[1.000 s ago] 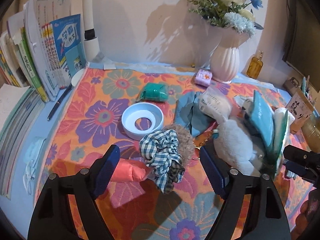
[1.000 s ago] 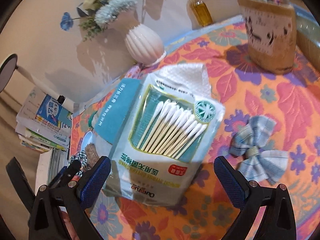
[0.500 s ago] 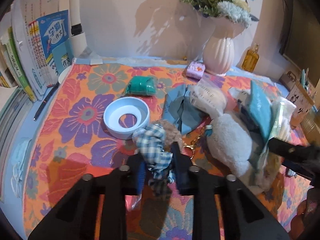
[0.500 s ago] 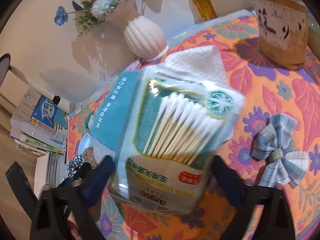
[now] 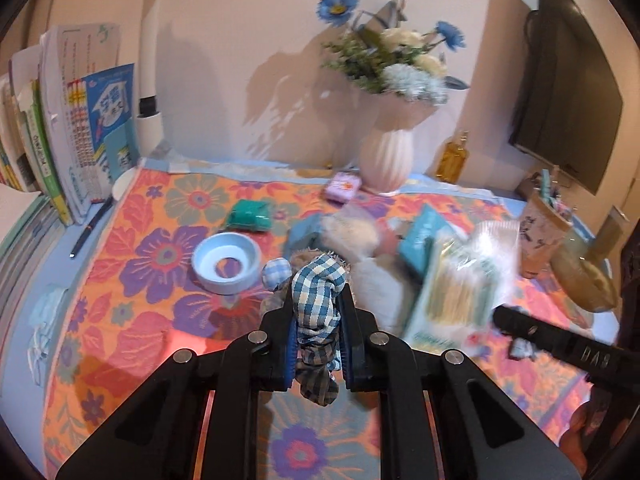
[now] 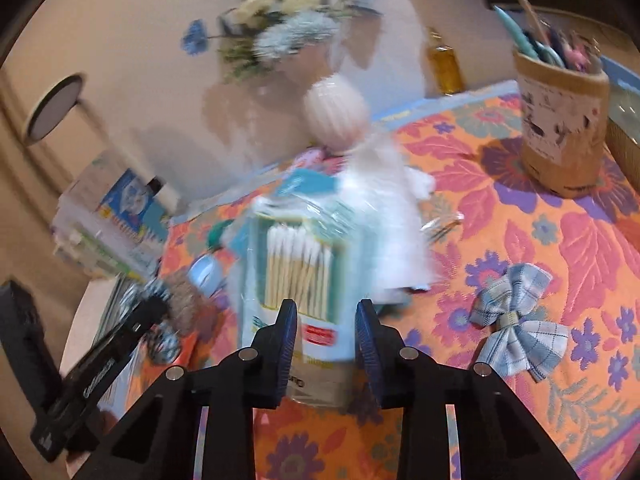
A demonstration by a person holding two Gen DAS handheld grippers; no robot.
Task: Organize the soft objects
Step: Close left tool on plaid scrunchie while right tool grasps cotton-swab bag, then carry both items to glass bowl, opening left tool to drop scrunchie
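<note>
Left gripper [image 5: 319, 330], jaws closed on checked scrunchie [image 5: 317, 304], held above floral tablecloth [image 5: 132, 280] beside white ring [image 5: 225, 262]. Right gripper [image 6: 326, 330], jaws narrowed onto lower edge of cotton swab packet [image 6: 298, 268], gripping it; packet blurred. Plaid bow [image 6: 520, 330] lies on cloth, right of packet.

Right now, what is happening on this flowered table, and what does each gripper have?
A person is sorting soft things on a flowered tablecloth, one gripper in each hand. The left gripper is shut on a blue checked scrunchie, which hangs between its fingers. The right gripper is clamped on the bottom edge of a cotton swab packet. A plaid bow lies on the cloth to its right, untouched.
</note>
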